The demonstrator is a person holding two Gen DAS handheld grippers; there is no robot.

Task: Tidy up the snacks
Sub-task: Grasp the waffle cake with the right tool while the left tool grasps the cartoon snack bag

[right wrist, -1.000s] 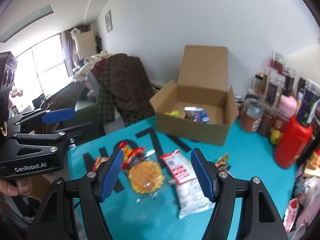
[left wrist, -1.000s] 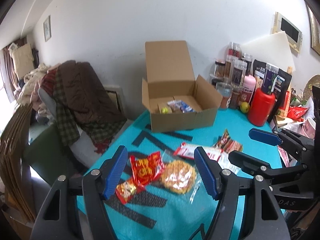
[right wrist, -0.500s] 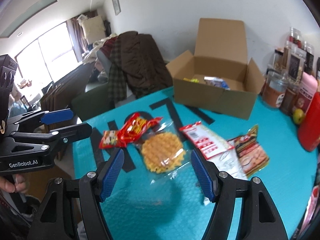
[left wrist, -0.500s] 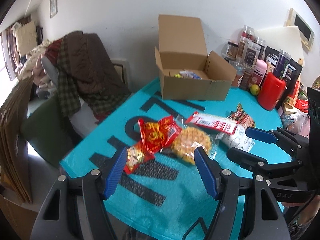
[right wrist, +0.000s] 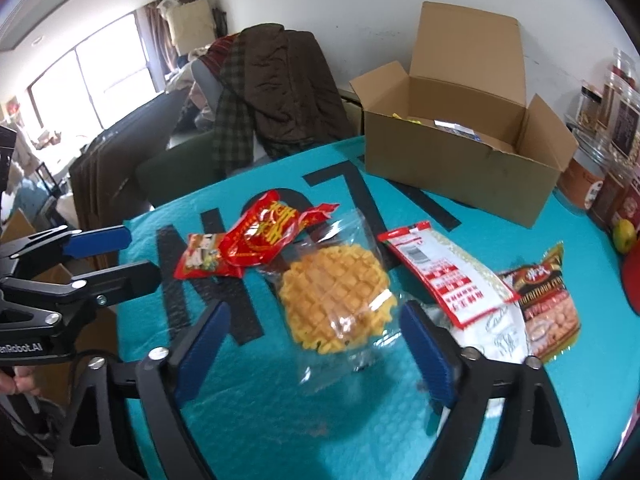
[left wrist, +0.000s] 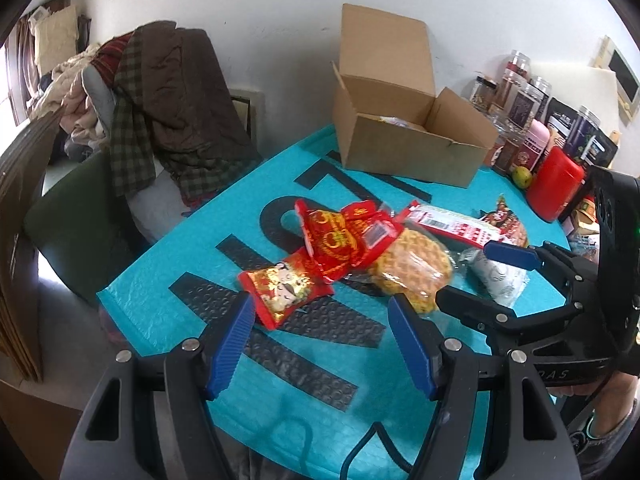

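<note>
You are seeing "enRobot.AI" in white along the left hand-held gripper body (first letter cut off by the frame edge), and "RAS" showing on the right hand-held gripper. Snack-packet print is staying too blurred for reading.

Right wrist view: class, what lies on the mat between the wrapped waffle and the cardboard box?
Only bare teal mat with black lettering separates the waffle from the cardboard box, seen in the right wrist view.

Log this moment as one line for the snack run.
left tongs open, empty | right tongs open over waffle | snacks on mat | box open
</note>
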